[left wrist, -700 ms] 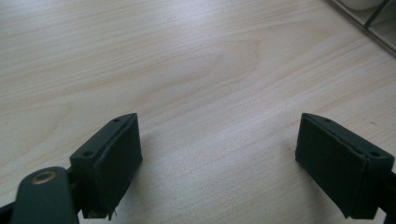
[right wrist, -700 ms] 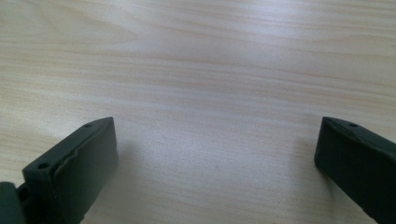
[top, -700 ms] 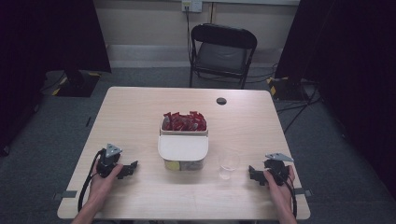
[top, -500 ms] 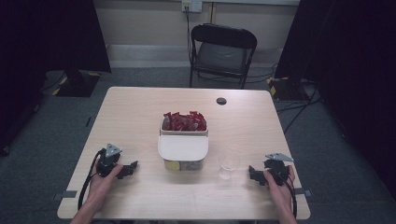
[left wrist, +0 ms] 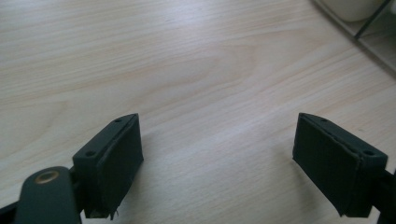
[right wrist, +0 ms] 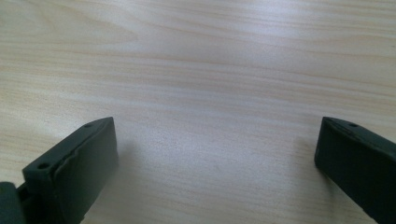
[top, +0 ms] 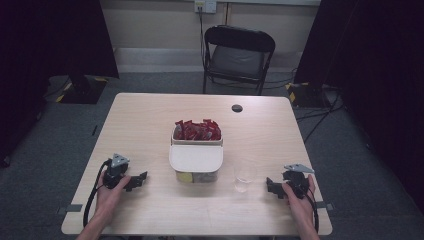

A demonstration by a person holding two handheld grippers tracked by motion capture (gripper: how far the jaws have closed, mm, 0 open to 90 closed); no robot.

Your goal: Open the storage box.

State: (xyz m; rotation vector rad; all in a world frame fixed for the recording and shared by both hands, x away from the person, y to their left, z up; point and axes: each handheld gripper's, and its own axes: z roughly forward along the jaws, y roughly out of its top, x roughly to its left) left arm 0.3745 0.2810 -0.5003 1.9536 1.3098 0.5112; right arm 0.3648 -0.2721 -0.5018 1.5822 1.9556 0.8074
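Clear plastic cup [top: 244, 177]: empty, upright, on table [top: 150, 125] beside white-lidded container [top: 196, 159] | left gripper [top: 140, 178], right gripper [top: 270, 184]: jaws apart, holding nothing | unchanged from before.

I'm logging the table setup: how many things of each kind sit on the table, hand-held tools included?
Tools: 2, left tool, right tool
Lidded containers: 1
Open boxes of red packets: 1
Clear cups: 1
Small black discs: 1
Total: 6
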